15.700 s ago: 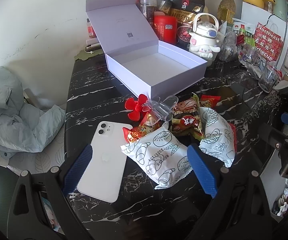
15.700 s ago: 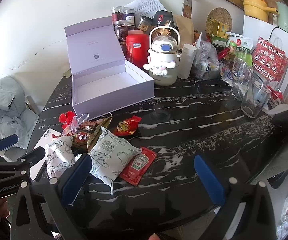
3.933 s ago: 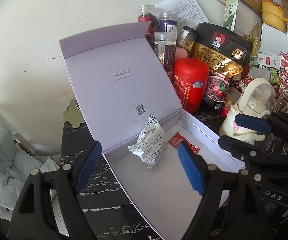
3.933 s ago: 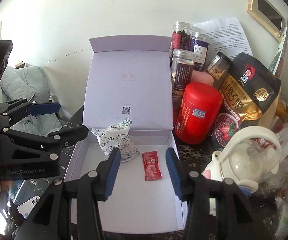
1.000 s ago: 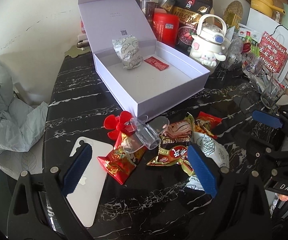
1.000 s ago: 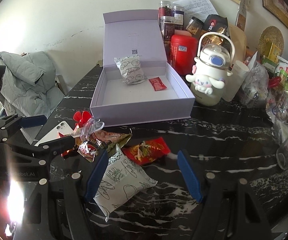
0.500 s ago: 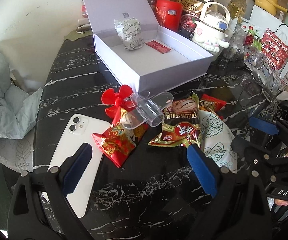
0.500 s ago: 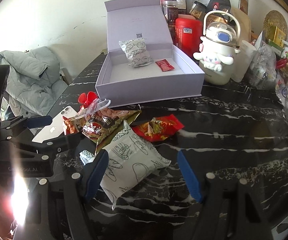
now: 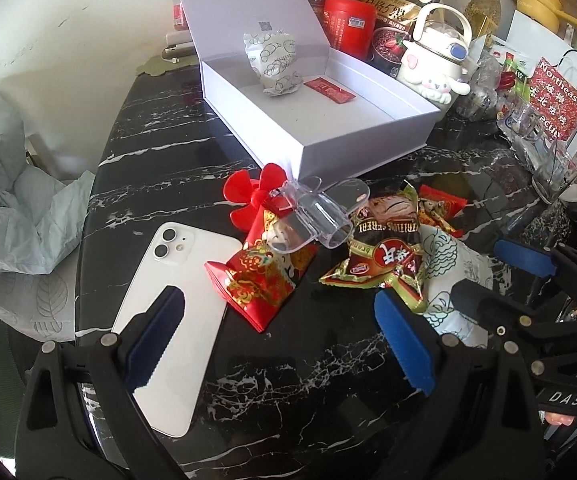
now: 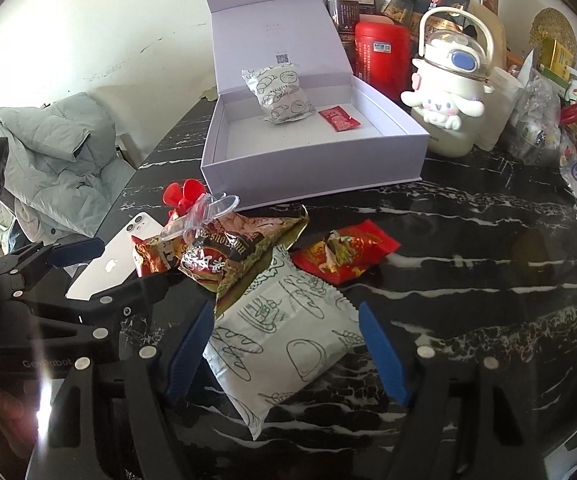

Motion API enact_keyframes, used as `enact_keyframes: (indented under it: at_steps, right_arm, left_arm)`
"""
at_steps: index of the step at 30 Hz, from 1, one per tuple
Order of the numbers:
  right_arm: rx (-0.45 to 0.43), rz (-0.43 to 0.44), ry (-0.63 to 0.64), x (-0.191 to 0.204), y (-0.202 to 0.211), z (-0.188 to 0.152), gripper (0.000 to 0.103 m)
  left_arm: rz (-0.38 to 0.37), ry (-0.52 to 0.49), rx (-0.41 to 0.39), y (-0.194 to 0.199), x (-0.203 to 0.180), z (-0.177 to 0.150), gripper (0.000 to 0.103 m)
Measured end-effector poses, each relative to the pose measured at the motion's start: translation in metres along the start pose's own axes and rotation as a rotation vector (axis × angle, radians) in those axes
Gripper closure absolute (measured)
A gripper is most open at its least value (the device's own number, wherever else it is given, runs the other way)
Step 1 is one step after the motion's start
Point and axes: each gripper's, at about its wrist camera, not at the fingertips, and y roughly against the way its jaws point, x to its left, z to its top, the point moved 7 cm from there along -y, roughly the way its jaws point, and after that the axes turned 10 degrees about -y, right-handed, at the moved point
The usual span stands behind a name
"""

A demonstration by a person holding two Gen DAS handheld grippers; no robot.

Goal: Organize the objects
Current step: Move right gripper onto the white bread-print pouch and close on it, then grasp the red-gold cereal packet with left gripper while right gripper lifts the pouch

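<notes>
An open lilac box [image 9: 352,136] [image 10: 312,168] stands at the back of the black marble table; a white bread packet [image 9: 274,62] [image 10: 278,92] and a red ketchup sachet [image 9: 329,90] [image 10: 339,118] lie in it. In front lie a second white bread packet [image 10: 288,332] [image 9: 450,280], a brown cereal packet [image 9: 384,256] [image 10: 228,252], two red snack packets [image 9: 266,280] [image 10: 344,256], a clear scoop [image 9: 316,216], a red flower clip [image 9: 254,192] and a white phone [image 9: 176,300]. My right gripper [image 10: 284,350] is open around the near bread packet. My left gripper [image 9: 278,338] is open above the red packet and phone.
A red canister [image 10: 380,56], jars, a white cartoon bottle [image 10: 448,92], food bags and glasses [image 9: 544,148] crowd the back and right of the table. A grey jacket [image 10: 56,152] lies on a chair off the table's left edge.
Both grippers have come down and forward toward the snack pile. The right gripper's fingers now flank the white bread packet. Nothing has been gripped.
</notes>
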Motion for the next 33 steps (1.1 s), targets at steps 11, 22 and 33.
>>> enact_keyframes:
  at_steps: [11, 22, 33]
  right_arm:
    - [0.019, -0.022, -0.038, -0.032, 0.004, -0.014, 0.021]
    - [0.045, 0.093, -0.044, -0.048, 0.004, -0.025, 0.038]
    - [0.012, 0.094, -0.072, -0.075, 0.007, -0.02, 0.045]
  left_arm:
    - [-0.078, -0.079, -0.029, -0.008, -0.034, 0.012, 0.007]
    - [-0.094, -0.121, -0.012, -0.024, -0.06, 0.026, 0.007]
    - [-0.093, -0.127, -0.021, -0.033, -0.078, 0.035, 0.023]
